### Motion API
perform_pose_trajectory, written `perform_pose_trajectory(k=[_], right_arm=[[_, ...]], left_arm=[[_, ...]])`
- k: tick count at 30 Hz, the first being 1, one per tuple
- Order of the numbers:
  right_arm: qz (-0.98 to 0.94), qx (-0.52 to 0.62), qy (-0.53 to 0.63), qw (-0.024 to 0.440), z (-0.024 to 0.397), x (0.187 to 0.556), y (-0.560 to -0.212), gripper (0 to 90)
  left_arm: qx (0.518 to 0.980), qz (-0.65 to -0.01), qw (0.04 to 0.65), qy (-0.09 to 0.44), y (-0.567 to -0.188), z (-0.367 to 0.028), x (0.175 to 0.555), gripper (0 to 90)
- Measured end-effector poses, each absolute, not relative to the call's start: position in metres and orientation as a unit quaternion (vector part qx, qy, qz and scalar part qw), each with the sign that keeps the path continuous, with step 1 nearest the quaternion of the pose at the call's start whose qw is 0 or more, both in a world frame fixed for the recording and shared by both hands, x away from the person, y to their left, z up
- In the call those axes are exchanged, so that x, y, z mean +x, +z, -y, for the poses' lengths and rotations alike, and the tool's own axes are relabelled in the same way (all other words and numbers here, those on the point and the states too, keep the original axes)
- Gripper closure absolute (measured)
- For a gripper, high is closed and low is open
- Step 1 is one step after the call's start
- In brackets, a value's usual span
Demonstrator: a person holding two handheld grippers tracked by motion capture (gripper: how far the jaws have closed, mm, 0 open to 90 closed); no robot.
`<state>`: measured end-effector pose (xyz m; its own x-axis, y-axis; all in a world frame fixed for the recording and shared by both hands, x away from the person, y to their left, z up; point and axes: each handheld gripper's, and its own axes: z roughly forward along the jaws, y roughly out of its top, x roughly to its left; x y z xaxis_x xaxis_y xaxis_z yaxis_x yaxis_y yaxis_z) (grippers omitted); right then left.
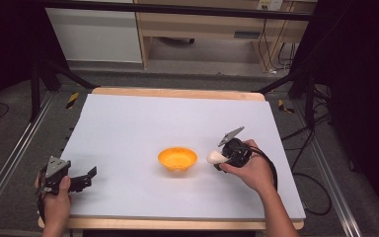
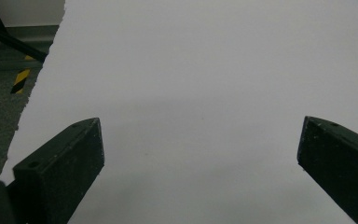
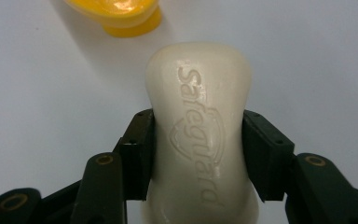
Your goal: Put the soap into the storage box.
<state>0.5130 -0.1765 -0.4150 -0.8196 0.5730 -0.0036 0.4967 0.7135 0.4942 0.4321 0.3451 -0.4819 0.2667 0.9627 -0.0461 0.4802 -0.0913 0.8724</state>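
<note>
A bar of soap (image 3: 200, 140) is pinched between the jaws of the right gripper (image 3: 198, 149), one jaw pressed against each long side at about mid-length. The bar's long axis is seen to run straight out along the jaws, so that its rounded free end leads; the embossed lettering faces up toward the camera in the right gripper view.

The relation that matters is the line from that free end to the orange bowl (image 1: 177, 160). In the high view the soap (image 1: 216, 157) is held just beside the bowl's right rim, apart from it, with its free end pointed leftward at the bowl. In the right gripper view the bowl (image 3: 116, 16) is found ahead of the soap and a little to the left of its axis. The soap appears to be carried slightly above the table (image 1: 128, 128), though its height cannot be told for certain.

The left gripper (image 1: 74, 181) is held at the table's near left corner, well apart from the bowl, with its jaws spread wide over bare white surface. The right hand (image 1: 251, 170) is by far the nearer to the bowl, so a short move forward and leftward along the bar's axis is judged to be what placing it there calls for.
</note>
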Motion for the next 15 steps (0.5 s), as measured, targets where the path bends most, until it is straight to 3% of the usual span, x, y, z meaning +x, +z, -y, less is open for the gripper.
perform_pose_trajectory(k=[15], right_arm=[[-0.937,0.229,0.248,0.089,0.147,0.522,-0.397,49.0]], left_arm=[[0.679,-0.531,0.416,0.29,-0.482,-0.345,0.432,0.0]])
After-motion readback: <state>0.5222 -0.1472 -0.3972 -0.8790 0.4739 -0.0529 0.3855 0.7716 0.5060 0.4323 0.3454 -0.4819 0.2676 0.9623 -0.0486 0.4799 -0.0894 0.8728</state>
